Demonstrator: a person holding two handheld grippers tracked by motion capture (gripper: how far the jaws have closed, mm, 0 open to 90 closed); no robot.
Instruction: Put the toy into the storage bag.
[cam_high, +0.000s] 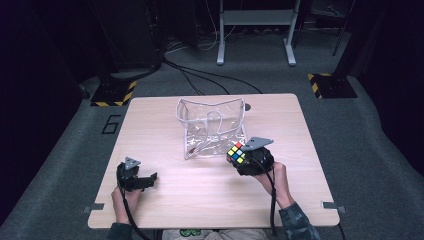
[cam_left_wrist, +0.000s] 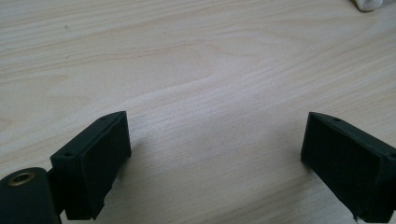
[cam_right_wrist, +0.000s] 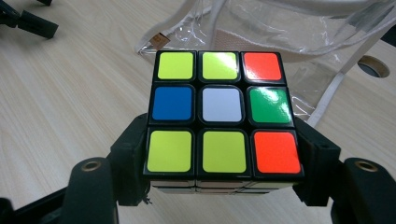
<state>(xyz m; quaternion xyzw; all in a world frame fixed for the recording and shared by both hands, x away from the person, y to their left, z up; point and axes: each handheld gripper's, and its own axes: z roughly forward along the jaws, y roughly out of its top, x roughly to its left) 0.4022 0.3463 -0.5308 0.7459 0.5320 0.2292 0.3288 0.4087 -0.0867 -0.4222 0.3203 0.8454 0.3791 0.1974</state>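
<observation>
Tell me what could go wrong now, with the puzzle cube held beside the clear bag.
1. The right hand-held gripper clamps only the lower part of the puzzle cube, so the cube might twist or slip out.
2. The clear bag is soft and its top looks slack; the cube could catch on the rim or strap and push the bag over.
3. The left hand-held gripper is open over the table, away from the bag, so nothing steadies it.

Your desk (cam_high: 165, 200) was a light wood top with rounded corners, sitting on grey carpet (cam_high: 365, 150). Only a clear plastic pouch (cam_high: 212, 127) with white trim lay on it, nearer the far edge, about midway across. You also had a small round hole (cam_high: 247, 106) near that edge.
</observation>
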